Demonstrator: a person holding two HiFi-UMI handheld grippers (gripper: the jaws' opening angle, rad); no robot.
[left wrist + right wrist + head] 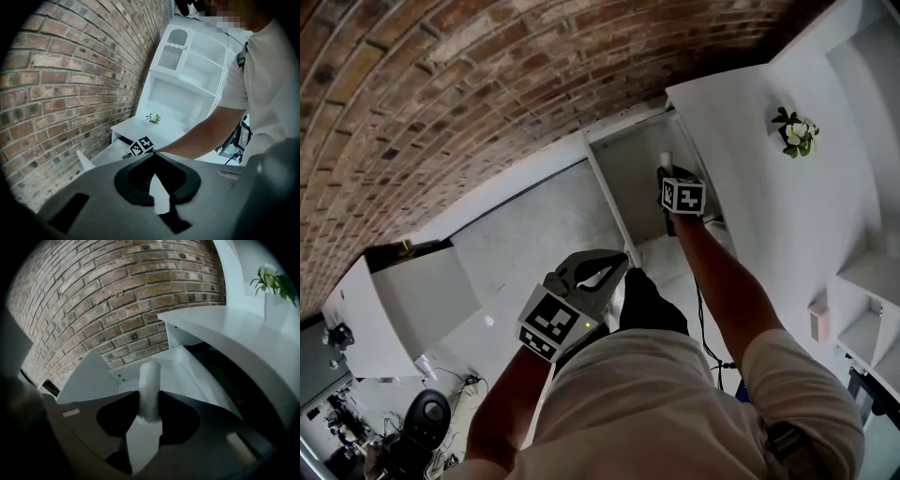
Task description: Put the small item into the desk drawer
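The small item (150,387) is a white cylinder, held upright with my right gripper (150,399) shut on its lower part. In the head view that gripper (667,178) hangs over the open desk drawer (633,178), and the white item (665,159) pokes out ahead of it. The right gripper view has the drawer's white inside (192,378) right behind the cylinder, under the desk top (225,329). My left gripper (622,262) is low by my body, away from the drawer, shut and holding nothing; its jaws meet at the tips (153,153).
A brick wall (441,94) runs behind the desk. A small potted plant (797,133) stands on the desk top (741,187). White hutch shelves (862,309) rise at the right. A white box (422,300) and a black chair (427,412) are at the left.
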